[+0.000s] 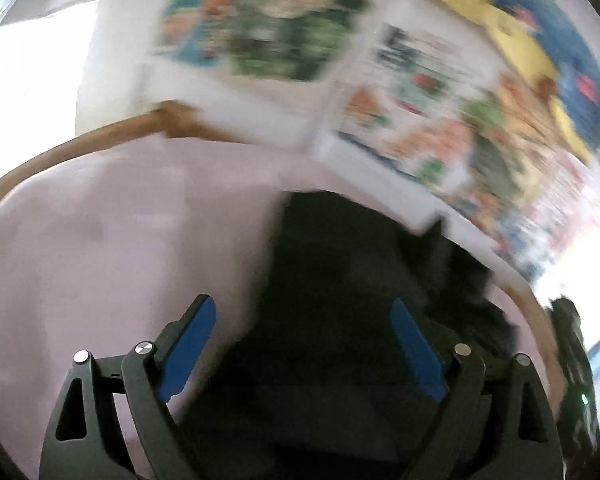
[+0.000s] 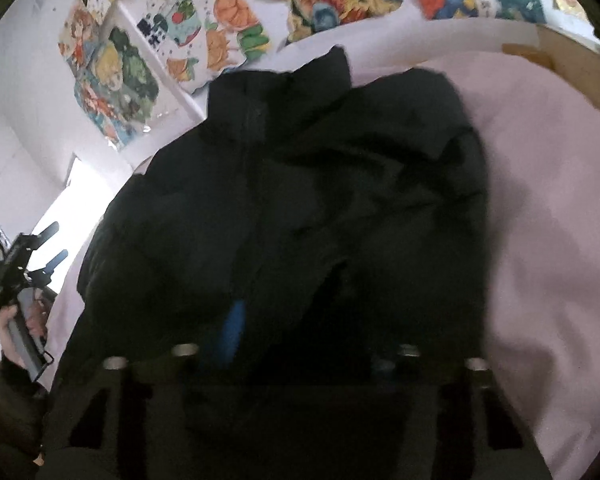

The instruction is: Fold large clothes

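Observation:
A large black padded jacket [image 2: 300, 208] lies on a pale pink sheet [image 2: 540, 240], its collar toward the wall. In the left wrist view the jacket [image 1: 340, 320] fills the lower middle. My left gripper [image 1: 302, 312] is open with blue pads, held above the jacket's edge, holding nothing. It also shows at the far left of the right wrist view [image 2: 54, 244], held by a hand. My right gripper [image 2: 300, 320] is low over the jacket; one blue pad [image 2: 232, 332] shows, the other finger is lost against the dark cloth.
A wooden rim [image 1: 80, 140] borders the pink sheet [image 1: 100, 260]. Colourful cartoon posters [image 2: 112, 80] cover the white wall behind. A bright window [image 2: 64, 208] is at the left. The left wrist view is motion-blurred.

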Demonstrator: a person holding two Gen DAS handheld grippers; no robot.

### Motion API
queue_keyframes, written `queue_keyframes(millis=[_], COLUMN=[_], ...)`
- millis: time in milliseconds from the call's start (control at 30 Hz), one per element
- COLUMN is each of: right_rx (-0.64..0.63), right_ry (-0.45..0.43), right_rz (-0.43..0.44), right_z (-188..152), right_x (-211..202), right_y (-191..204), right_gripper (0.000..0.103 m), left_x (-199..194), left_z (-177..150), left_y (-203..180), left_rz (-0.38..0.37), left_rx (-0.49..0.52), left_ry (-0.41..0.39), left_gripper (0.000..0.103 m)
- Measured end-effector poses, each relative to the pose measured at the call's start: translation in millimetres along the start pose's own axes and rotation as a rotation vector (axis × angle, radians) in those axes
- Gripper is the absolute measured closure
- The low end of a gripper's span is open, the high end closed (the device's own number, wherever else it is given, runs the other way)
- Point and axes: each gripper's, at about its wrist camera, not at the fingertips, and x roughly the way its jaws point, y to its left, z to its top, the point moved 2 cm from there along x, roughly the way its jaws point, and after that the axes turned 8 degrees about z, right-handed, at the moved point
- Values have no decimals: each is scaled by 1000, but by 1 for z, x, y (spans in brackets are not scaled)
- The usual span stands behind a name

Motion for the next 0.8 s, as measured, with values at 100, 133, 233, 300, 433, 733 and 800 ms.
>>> queue_keyframes(millis=[100,133,233,300,433,733,800], right_rx=[-43,-40,-44,-74,-72,-76,-75], right_ry=[-6,-13,-52,-88,-191,-113,-90], right_rz=[-24,-20,-25,-57,-143,-335,-363], right_z=[0,0,5,10,23,17,15], right_x=[-3,-7,-21,-36,-71,-51,-44], right_y=[7,8,14,19,15,-21,-26], right_gripper=[92,95,98,98,98,97,93], left_x=[5,8,10,9,1,27,34], left_z=[-3,-4,-8,-10,-12,-31,-36], left_y=[33,39,45,42,26,-27,-41], left_rz=[11,6,-5,-27,-59,-60,-44], left_rx=[-69,-86,-89,-63,25,230,298], left_ry=[32,49,80,85,62,57,47], left_gripper=[17,17,17,17,17,17,17])
